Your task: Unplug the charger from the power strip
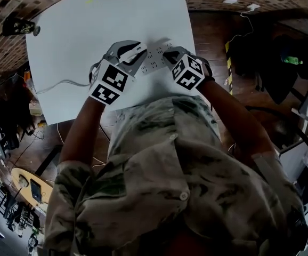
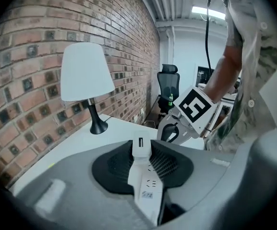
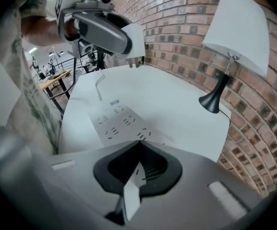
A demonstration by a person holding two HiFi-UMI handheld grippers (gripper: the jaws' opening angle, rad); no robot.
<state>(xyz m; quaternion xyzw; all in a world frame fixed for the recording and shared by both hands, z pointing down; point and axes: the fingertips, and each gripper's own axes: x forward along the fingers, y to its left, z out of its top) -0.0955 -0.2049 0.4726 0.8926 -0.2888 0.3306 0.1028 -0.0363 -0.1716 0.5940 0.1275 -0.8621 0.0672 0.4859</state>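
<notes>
A white power strip (image 1: 155,58) lies flat on the white table (image 1: 79,36) between my two grippers. My left gripper (image 1: 138,51) is shut on a white charger (image 2: 145,176) with a port on its top end. In the right gripper view the charger (image 3: 134,38) hangs above the strip (image 3: 115,122) with its metal prongs bare and free of the sockets. My right gripper (image 1: 168,54) is shut on the near end of the strip (image 3: 131,193) and holds it against the table.
A lamp (image 2: 87,73) with a white shade stands at the table's far edge by the brick wall (image 3: 177,28). The strip's white cable (image 1: 63,83) trails off the table's left side. An office chair (image 2: 168,83) stands beyond the table.
</notes>
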